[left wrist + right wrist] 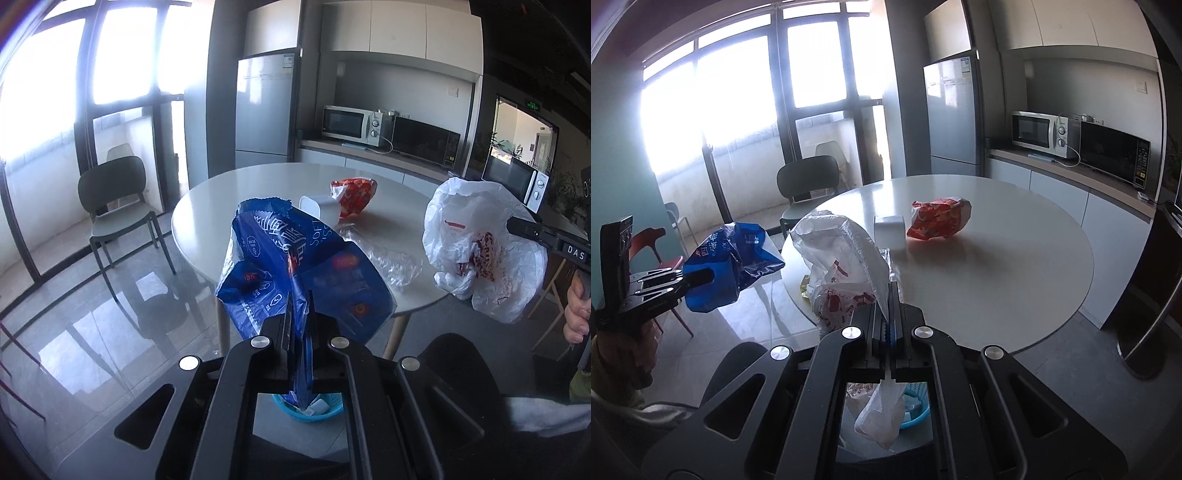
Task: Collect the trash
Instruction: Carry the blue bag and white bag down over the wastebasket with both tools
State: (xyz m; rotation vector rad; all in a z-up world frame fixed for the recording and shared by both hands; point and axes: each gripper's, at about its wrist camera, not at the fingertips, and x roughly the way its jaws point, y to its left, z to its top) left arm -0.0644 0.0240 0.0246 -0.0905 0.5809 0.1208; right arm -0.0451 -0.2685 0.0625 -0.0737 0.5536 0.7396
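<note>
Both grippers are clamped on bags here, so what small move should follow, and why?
Probably lower both over the blue basket and open. The left gripper pinches the blue wrapper, the right gripper the white plastic bag; both hang above it.

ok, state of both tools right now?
Left tool: shut on the crumpled blue plastic wrapper.
Right tool: shut on the white plastic bag.

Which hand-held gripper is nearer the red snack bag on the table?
Hard to call; neither is close. The left hand-held gripper, shut on the blue wrapper, and the right hand-held gripper, shut on the white plastic bag, both hang off the table's near edge from the red snack bag.
</note>
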